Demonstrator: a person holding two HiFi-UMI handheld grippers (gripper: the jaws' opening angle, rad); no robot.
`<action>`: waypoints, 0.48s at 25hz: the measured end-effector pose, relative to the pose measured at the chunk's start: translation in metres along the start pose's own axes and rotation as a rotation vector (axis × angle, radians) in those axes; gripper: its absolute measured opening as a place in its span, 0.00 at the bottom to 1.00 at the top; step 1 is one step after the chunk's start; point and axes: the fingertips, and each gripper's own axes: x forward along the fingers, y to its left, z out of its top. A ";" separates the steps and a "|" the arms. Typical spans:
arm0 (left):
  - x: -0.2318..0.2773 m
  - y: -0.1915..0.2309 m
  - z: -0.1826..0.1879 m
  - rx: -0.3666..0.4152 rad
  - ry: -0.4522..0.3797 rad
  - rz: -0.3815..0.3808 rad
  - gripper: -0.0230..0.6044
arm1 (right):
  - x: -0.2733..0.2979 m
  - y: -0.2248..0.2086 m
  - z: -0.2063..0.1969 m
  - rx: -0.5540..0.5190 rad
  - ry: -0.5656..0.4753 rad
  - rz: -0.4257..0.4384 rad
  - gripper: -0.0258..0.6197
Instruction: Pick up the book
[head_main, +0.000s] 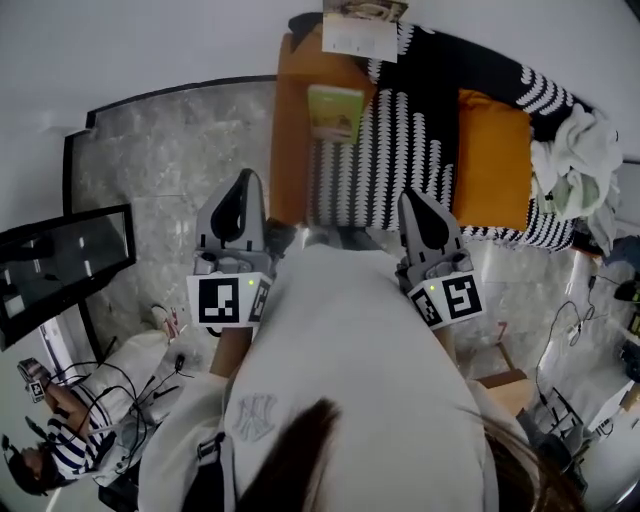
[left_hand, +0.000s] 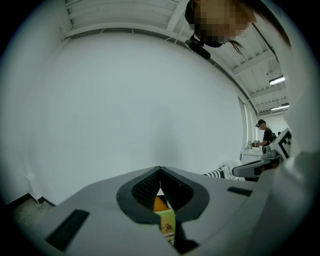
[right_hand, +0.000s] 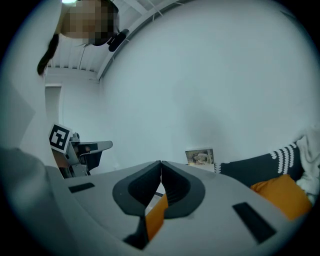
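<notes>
Living-room corner staged inside a lab or studio: orange sofa (head_main: 295, 130), striped blanket (head_main: 400, 150), marble-look floor (head_main: 160, 160), bare white wall (head_main: 150, 40), loose cables (head_main: 120, 385) by a seated person (head_main: 70, 445), strip lights (left_hand: 276, 80) overhead.

No readable text anywhere. Only coded square markers (head_main: 222, 300) on the left gripper (head_main: 246, 178) and the right gripper (head_main: 411, 196). Shirt emblem (head_main: 250, 416) and book (head_main: 335, 112) cover print are too small to read.

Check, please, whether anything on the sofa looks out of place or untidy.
A crumpled white cloth is heaped at the right end of the sofa, and the striped blanket is draped unevenly across it. The book lies flat on the seat; nothing about it looks odd.
</notes>
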 end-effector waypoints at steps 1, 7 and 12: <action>0.007 0.002 0.004 0.001 -0.010 0.015 0.05 | 0.006 -0.004 0.003 -0.008 0.001 0.017 0.07; 0.032 0.013 0.010 -0.001 -0.026 0.103 0.05 | 0.036 -0.033 0.020 -0.025 -0.002 0.066 0.07; 0.044 0.019 0.009 -0.006 -0.009 0.163 0.05 | 0.055 -0.049 0.027 -0.020 0.008 0.111 0.07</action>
